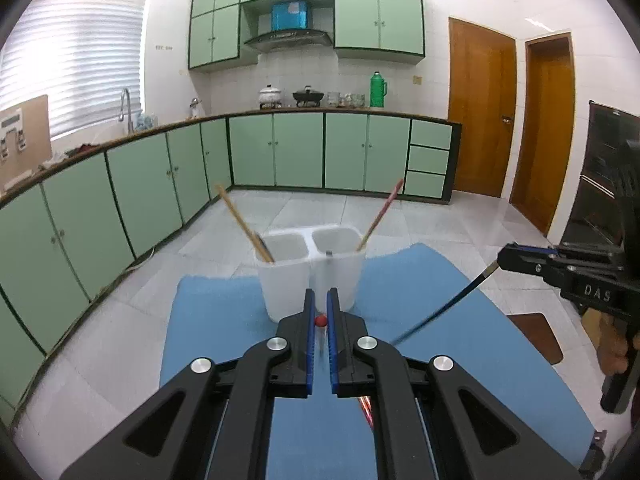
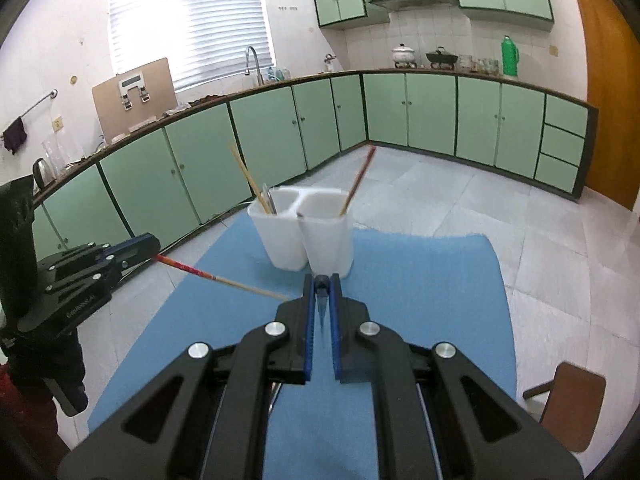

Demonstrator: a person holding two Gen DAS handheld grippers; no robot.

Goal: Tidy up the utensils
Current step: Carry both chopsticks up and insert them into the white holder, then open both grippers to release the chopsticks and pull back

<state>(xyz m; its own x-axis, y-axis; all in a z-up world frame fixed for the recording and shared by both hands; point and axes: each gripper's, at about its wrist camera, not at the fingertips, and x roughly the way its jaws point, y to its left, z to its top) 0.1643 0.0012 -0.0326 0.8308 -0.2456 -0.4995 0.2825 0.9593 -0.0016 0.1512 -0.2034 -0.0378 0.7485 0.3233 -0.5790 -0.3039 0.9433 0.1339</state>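
Left tool [image 1: 321, 312] clamped on red-tipped chopstick [image 2: 208, 276], axis level. Right tool [image 2: 321, 294] clamped on dark-blue chopstick [image 1: 444, 306], slanting down-left.

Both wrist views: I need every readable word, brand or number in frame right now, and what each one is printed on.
"DAS" – on the side of the right gripper, seen from the left wrist view.
Raised lettering on the body of the left gripper, in the right wrist view – too blurred to read.
Label on the blue box above the range hood – too small to read.
Printing on the cardboard panel on the counter – too small to read.
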